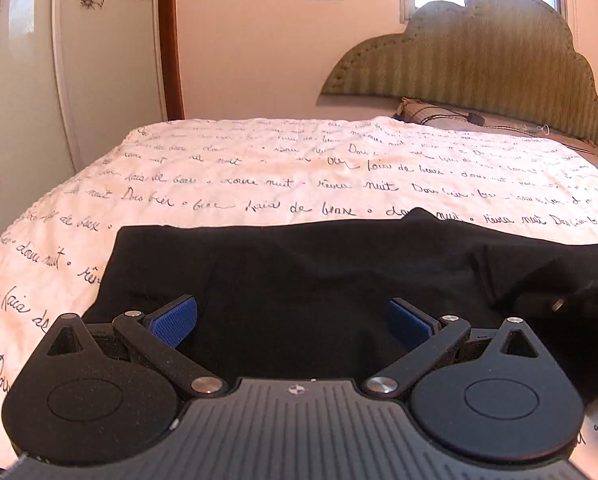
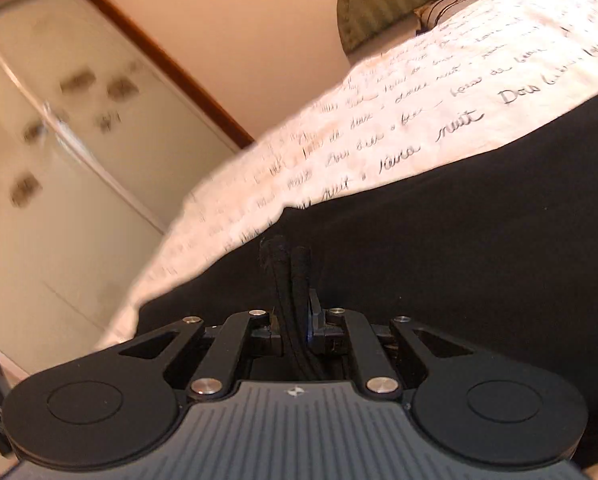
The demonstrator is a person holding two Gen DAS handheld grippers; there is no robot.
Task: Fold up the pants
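The left gripper point(image 1: 293, 320) was seen spread wide over the black pants point(image 1: 339, 272), its blue pads point(image 1: 175, 320) well apart and nothing caught between them. A fold was judged to be in hand, with this side not yet gripped. For the step to be done well, a hem or edge on the left would need to be found first, the pads brought down around both layers of cloth, and only then closed, so that one layer would not be left behind on the bedspread point(image 1: 259, 168). The two ends would best be lifted level and together, so that the fold would fall square.

The right gripper point(image 2: 295, 280) was pressed together on a bunched ridge of the pants point(image 2: 459, 220), the dark fabric being pinched upright between the fingers. That view was tilted and blurred, so motion was judged likely there.

The pants were laid across the near part of the bed, on the white bedspread printed with script. They were plain black and soft, with shallow wrinkles and a small peak along the far edge. Their left edge was seen to end squarely; the right side ran out of view. A padded headboard point(image 1: 479, 60) stood beyond.
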